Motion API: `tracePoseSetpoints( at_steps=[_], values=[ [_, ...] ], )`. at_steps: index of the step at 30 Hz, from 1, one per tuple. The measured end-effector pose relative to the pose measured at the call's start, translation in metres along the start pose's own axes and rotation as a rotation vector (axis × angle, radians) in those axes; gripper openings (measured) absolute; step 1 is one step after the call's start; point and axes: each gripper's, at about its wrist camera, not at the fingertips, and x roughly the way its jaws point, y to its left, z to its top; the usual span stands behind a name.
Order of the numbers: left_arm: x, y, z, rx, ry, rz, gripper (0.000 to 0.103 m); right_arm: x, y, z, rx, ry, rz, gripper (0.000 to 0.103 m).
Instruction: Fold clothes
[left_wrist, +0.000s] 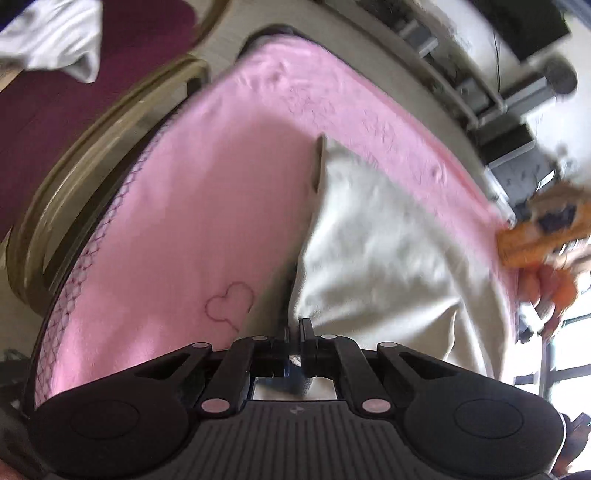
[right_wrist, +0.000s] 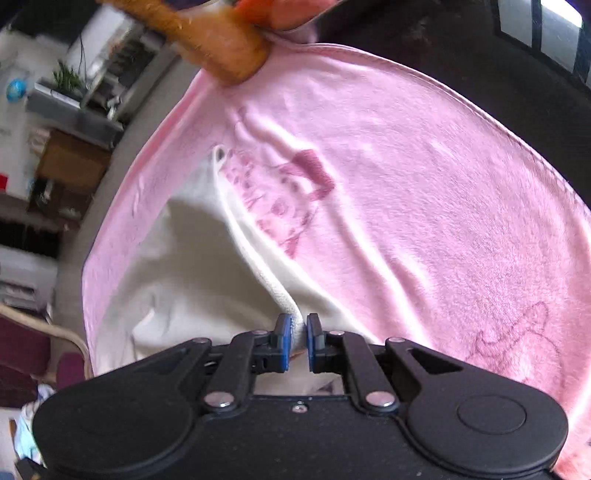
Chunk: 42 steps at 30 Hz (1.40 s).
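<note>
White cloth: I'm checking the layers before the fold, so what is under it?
Under the white cloth lies a pink blanket, showing around its edges. Whatever is beneath the blanket is covered.

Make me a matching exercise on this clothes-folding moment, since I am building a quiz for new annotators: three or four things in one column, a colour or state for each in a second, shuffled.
Things:
1. pink blanket
2. white cloth
3. left tool
4. heart outline

Colour or state:
A. stitched in dark pink thread
B. shut on the cloth's edge
C. cream, lying on top of the pink
D. spread underneath, with a hemmed border

Pairs: 1-D, 2-C, 3-B, 4-A
</note>
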Motion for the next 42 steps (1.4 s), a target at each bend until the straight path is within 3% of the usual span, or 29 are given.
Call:
tracePoseSetpoints(
  at_steps=[3, 4, 5, 7, 8, 10, 12, 14, 17, 18, 20, 23, 26, 30, 34, 38, 42],
  values=[
    [-0.03, 0.009, 0.002, -0.061, -0.097, -0.173, 0.003, -0.018, -0.012, 0.007, 0.111, -0.051, 0.231, 0.009],
    [-0.036, 0.012, 0.002, -0.071, -0.108, -0.196, 0.003, -0.026, -0.014, 0.01, 0.131, -0.073, 0.298, 0.009],
    [-0.035, 0.013, 0.0, -0.069, -0.091, -0.168, 0.003, -0.033, -0.016, 0.012, 0.143, -0.094, 0.329, 0.009],
    [-0.032, 0.017, -0.003, -0.063, -0.055, -0.113, 0.003, -0.035, -0.023, 0.015, 0.157, -0.089, 0.27, 0.009],
    [-0.026, 0.016, -0.005, -0.049, -0.025, -0.055, 0.003, -0.029, -0.026, 0.014, 0.146, -0.07, 0.187, 0.001],
    [-0.004, 0.014, -0.013, -0.018, 0.047, 0.06, 0.003, -0.014, -0.03, 0.01, 0.111, -0.032, 0.021, 0.001],
    [0.004, 0.01, -0.018, 0.019, 0.072, 0.097, 0.003, -0.009, -0.027, 0.009, 0.074, -0.017, -0.016, 0.001],
    [0.004, 0.003, -0.02, 0.055, 0.074, 0.109, 0.006, -0.011, -0.02, 0.007, 0.028, -0.042, -0.02, 0.004],
    [-0.011, 0.001, -0.02, 0.051, 0.024, 0.076, 0.035, -0.021, -0.015, 0.005, -0.008, -0.09, -0.003, 0.009],
    [-0.015, 0.004, -0.019, 0.037, 0.01, 0.065, 0.038, -0.025, -0.016, 0.003, -0.013, -0.09, 0.015, 0.018],
    [-0.019, 0.007, -0.016, 0.011, -0.004, 0.043, 0.038, -0.027, -0.017, 0.0, -0.014, -0.078, 0.047, 0.023],
    [-0.025, 0.001, -0.017, 0.012, -0.027, 0.031, 0.038, -0.03, -0.013, -0.008, -0.032, -0.081, 0.083, 0.023],
    [-0.031, -0.011, -0.019, 0.089, -0.073, 0.074, 0.037, -0.034, -0.007, -0.013, -0.068, -0.1, 0.077, 0.024],
    [-0.018, -0.019, -0.026, 0.169, -0.055, 0.163, 0.037, -0.031, -0.007, -0.015, -0.088, -0.1, 0.022, 0.024],
    [-0.013, -0.017, -0.027, 0.168, -0.051, 0.161, 0.037, -0.032, -0.004, -0.017, -0.117, -0.078, 0.103, 0.024],
    [-0.019, -0.023, -0.03, 0.197, -0.084, 0.096, 0.033, -0.021, 0.026, -0.032, -0.269, -0.007, 0.182, 0.024],
    [-0.019, -0.041, -0.037, 0.305, -0.053, 0.01, 0.033, -0.002, 0.078, -0.058, -0.548, 0.065, 0.182, 0.024]
  ],
)
